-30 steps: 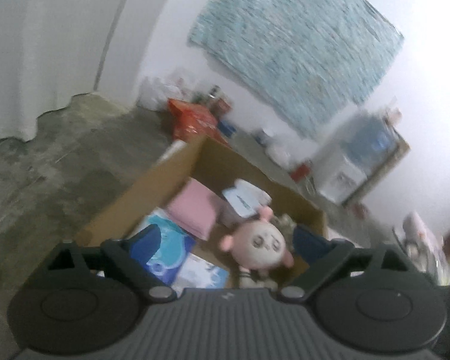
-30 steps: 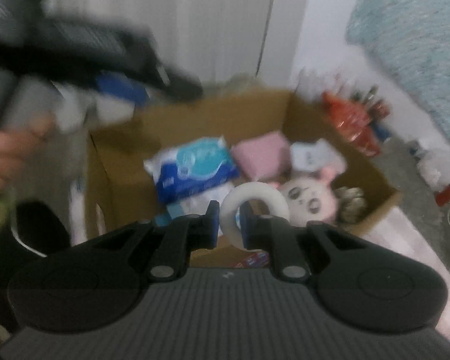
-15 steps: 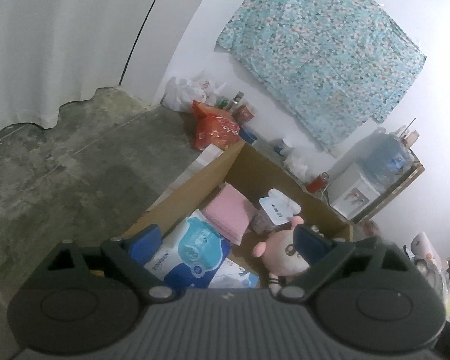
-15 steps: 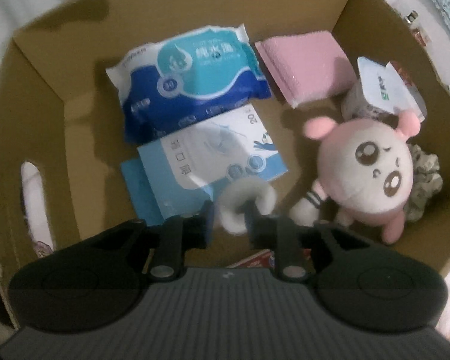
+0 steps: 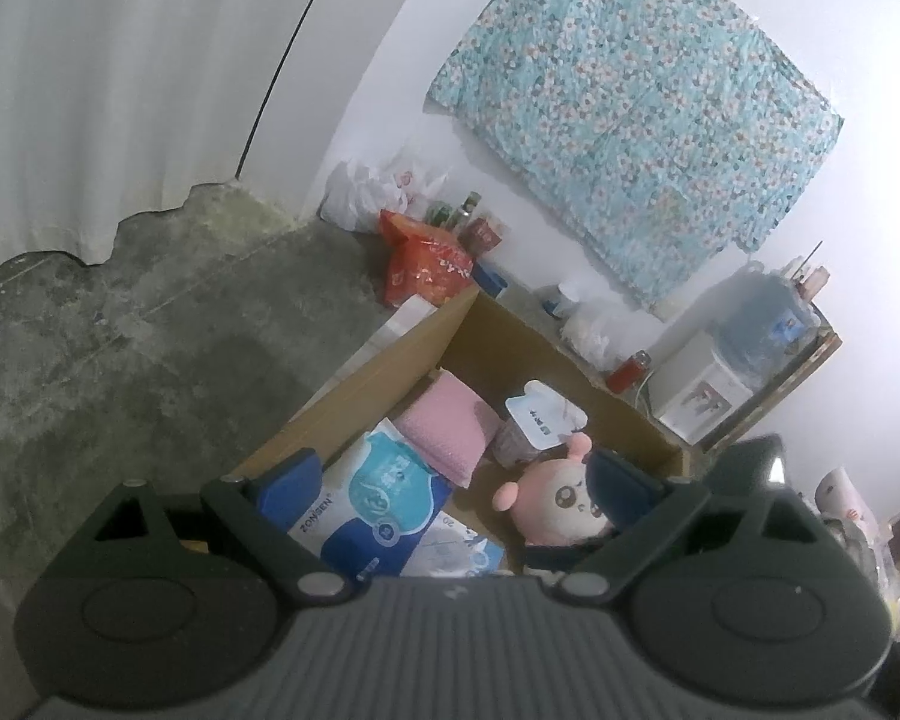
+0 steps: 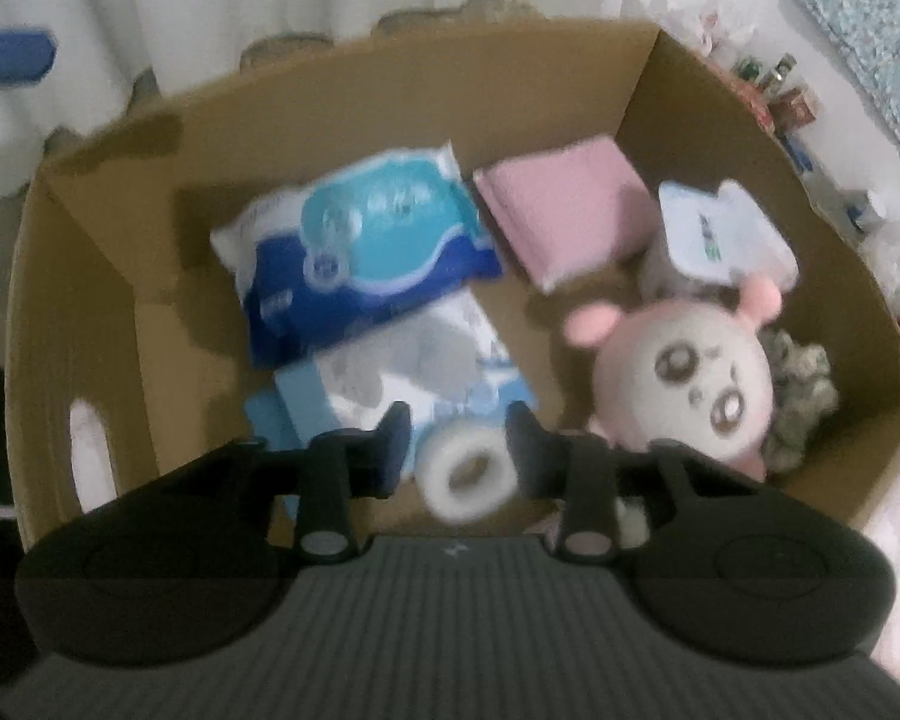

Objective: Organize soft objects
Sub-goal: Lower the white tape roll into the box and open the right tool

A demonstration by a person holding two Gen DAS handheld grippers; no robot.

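My right gripper [image 6: 457, 441] is low over the cardboard box [image 6: 78, 276]. Its jaws are apart w/ the white ring [image 6: 468, 471] sitting between them, and I see a small gap on each side, so the pads don't squeeze it. The pic is blurry, so I can't tell if the ring is lying on the box floor yet or dropping. It's at the near side of the box, by the light blue pack [image 6: 414, 378].

To do this step well, I think: keep the jaws wide, lift straight up, don't drag the ring out w/ a finger. Don't bump the pink plush doll [image 6: 684, 384] just to the right.

My left gripper [image 5: 450, 483] is wide apart & holds nothing. It hangs near the box's edge.

Also in the box: blue tissue pack [image 5: 378, 510], pink cloth [image 5: 450, 426], a pouch w/ a white label [image 5: 540, 420], a speckled scrunchie [image 6: 804, 396].

Writing: the blue pack says "ZONSEN". The light blue pack shows "20". The rest is too small to read.
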